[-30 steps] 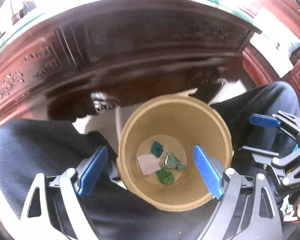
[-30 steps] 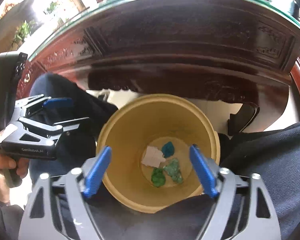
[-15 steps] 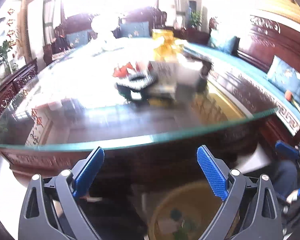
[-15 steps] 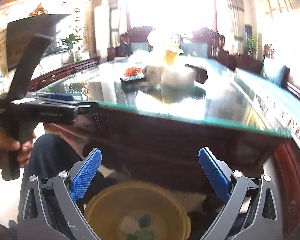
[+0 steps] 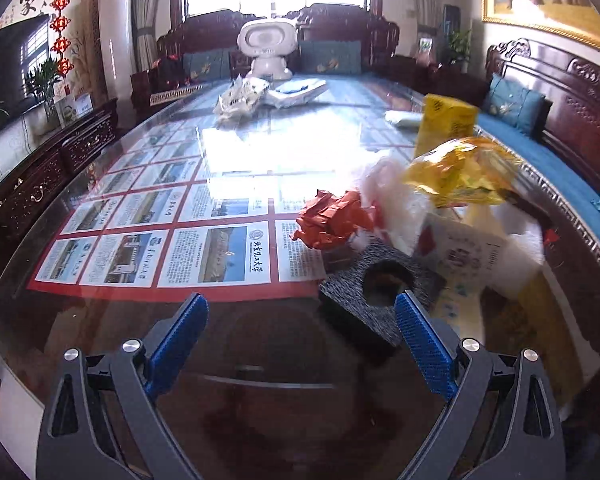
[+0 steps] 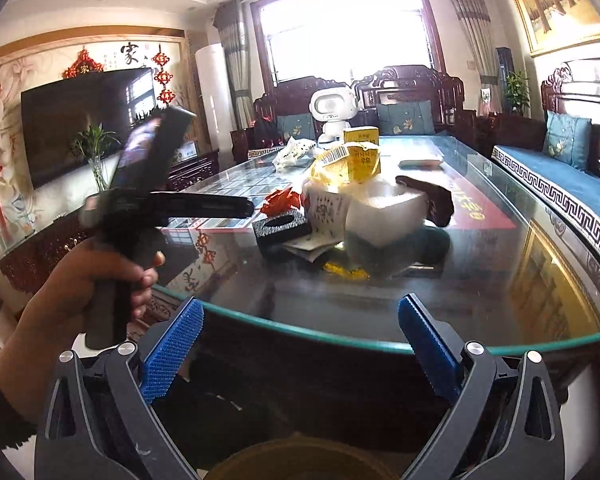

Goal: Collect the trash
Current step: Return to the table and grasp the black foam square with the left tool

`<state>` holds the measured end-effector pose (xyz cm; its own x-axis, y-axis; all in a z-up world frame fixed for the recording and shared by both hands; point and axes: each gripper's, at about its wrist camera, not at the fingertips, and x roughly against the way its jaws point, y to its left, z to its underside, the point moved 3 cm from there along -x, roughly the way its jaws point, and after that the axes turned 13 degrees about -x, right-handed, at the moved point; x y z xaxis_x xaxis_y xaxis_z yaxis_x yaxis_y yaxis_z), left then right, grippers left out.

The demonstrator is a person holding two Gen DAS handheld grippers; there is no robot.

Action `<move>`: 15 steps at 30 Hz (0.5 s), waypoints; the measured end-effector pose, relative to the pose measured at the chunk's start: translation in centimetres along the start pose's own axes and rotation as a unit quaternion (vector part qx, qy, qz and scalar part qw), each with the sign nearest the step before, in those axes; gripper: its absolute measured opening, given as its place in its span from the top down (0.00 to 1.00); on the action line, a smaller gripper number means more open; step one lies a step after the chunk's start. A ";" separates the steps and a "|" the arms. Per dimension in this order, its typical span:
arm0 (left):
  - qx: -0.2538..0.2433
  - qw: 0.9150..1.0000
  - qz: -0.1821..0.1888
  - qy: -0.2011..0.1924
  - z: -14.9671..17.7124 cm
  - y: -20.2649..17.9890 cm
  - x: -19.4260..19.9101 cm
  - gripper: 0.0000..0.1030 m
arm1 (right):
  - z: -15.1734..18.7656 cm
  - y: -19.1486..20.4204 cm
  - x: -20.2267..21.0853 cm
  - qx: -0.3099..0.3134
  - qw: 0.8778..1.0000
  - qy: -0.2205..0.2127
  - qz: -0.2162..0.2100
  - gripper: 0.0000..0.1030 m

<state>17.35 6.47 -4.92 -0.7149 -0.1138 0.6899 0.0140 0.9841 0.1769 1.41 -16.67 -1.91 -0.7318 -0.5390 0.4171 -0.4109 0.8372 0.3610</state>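
Observation:
A heap of trash lies on the glass table (image 5: 148, 316): crumpled red paper (image 5: 332, 220), a black foam block with a round hole (image 5: 380, 284), a yellow wrapper (image 5: 460, 172), a yellow carton (image 5: 444, 124) and a printed paper (image 5: 464, 252). My left gripper (image 5: 300, 308) is open and empty over the table's near edge, its right finger just short of the foam block. My right gripper (image 6: 300, 312) is open and empty, lower, in front of the table edge (image 6: 380, 344). Its view shows the red paper (image 6: 282, 200), the foam block (image 6: 282, 228), a white foam piece (image 6: 384, 212), the left gripper (image 6: 240, 206) in a hand, and the bin's rim (image 6: 300, 452) below.
A white toy robot (image 5: 266, 46) and white bags (image 5: 240, 96) stand at the table's far end. A carved sofa with blue cushions (image 5: 540, 152) runs along the right. A TV (image 6: 84, 120) and a low cabinet line the left wall. A dark brown object (image 6: 428, 200) lies behind the heap.
Both grippers have risen from above the tan bin to table height. The bin with its scraps has dropped out of the left view. The left gripper has moved out over the glass.

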 end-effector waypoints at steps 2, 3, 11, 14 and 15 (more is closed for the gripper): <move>-0.013 1.000 -0.002 0.020 -0.2 0.0 -1.5 0.09 | -0.3 0.1 -0.7 0.001 1.000 0.004 -0.004 0.08; -0.022 0.999 -0.003 0.027 -0.4 -0.1 -2.1 0.09 | -0.5 0.1 -1.0 0.000 1.000 0.005 -0.006 0.08; -0.041 0.996 0.035 0.065 -1.4 -0.4 -5.1 0.17 | -1.5 -0.6 -2.6 -0.012 1.000 0.016 -0.010 0.08; -0.038 0.996 0.047 0.067 -1.3 -0.4 -5.5 0.26 | -1.7 -0.8 -3.1 -0.016 1.000 0.019 -0.013 0.08; -0.041 0.996 0.047 0.066 -1.4 -0.4 -5.4 0.31 | -1.9 -0.8 -3.3 -0.016 1.000 0.020 -0.014 0.08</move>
<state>22.15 6.50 -7.74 -0.6092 -0.0446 0.7917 0.1371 0.9775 0.1606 5.19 -15.74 -1.99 -0.6972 -0.5664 0.4394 -0.4125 0.8183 0.4003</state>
